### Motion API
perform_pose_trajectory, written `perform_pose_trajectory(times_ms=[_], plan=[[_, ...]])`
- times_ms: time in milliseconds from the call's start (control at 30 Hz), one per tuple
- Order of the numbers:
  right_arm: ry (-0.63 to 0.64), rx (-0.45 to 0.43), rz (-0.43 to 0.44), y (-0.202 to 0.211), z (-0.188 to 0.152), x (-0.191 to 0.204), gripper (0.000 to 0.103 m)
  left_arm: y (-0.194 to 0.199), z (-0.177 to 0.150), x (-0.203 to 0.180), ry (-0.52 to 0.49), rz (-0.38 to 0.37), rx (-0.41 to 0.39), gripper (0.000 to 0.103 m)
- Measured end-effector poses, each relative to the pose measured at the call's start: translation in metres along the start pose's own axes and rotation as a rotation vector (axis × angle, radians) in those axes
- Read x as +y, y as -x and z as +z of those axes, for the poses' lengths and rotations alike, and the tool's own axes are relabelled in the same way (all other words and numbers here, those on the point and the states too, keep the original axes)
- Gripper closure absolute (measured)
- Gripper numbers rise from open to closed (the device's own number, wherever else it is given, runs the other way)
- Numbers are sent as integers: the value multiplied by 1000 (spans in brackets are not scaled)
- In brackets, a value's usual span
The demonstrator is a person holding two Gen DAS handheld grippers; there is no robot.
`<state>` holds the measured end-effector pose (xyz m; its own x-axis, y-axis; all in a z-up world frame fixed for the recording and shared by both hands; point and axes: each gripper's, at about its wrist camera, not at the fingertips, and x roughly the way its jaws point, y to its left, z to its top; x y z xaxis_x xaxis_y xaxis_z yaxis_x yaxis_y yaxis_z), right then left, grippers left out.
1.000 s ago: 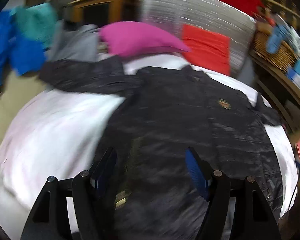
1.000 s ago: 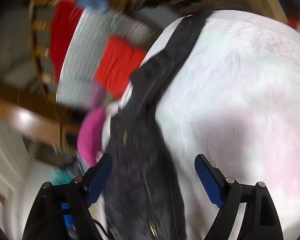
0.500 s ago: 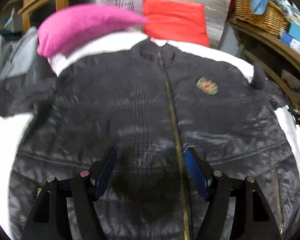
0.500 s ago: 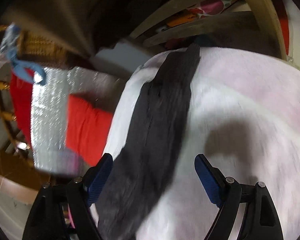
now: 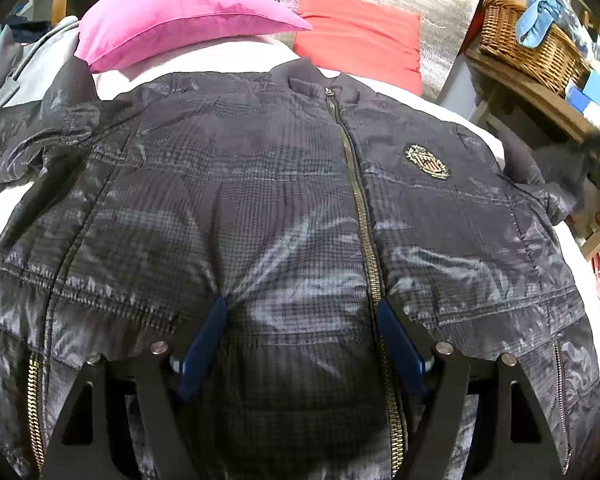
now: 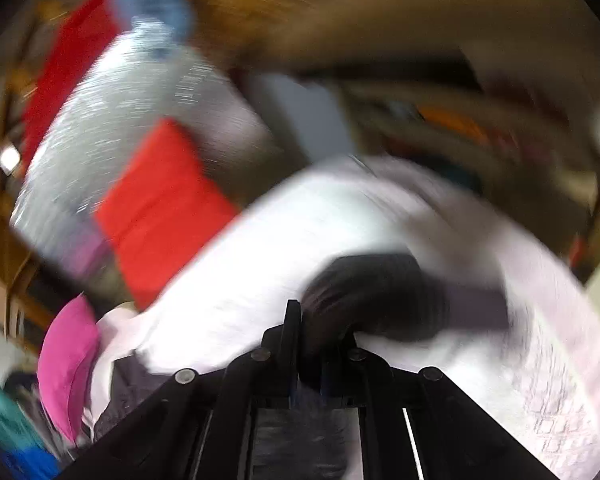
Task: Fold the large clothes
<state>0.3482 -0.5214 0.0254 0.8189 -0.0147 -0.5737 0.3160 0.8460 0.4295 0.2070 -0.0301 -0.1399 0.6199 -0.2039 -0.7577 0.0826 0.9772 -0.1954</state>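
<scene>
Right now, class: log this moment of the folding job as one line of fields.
stage: sleeve fold | left tool: open, pressing jacket front | right tool: just closed on dark sleeve | jacket: flat, zipped, on white bed

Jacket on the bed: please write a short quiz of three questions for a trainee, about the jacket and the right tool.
1. True or false: the jacket lies front side up with its zipper closed.
2. What does the right tool grip? A: a basket. B: dark cloth of the jacket. C: the white sheet.
3. In the left wrist view, on which side of the zipper is the badge?

Key: 1 true. 2 B, the tool is shut on the dark cloth. 3 to the right of the zipper.
</scene>
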Motion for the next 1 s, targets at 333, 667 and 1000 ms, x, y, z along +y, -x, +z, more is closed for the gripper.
perform_pose_trajectory(times_ms=[333,667,1000], plan=[[430,37,365,60,-124,261,94,5,-3,8,31,-59,-15,22],[563,495,325,-48,-288,282,10,7,-4,9,48,-81,-21,21],[228,304,447,6,-217,204,6,8,-1,-2,9,-21,14,20]])
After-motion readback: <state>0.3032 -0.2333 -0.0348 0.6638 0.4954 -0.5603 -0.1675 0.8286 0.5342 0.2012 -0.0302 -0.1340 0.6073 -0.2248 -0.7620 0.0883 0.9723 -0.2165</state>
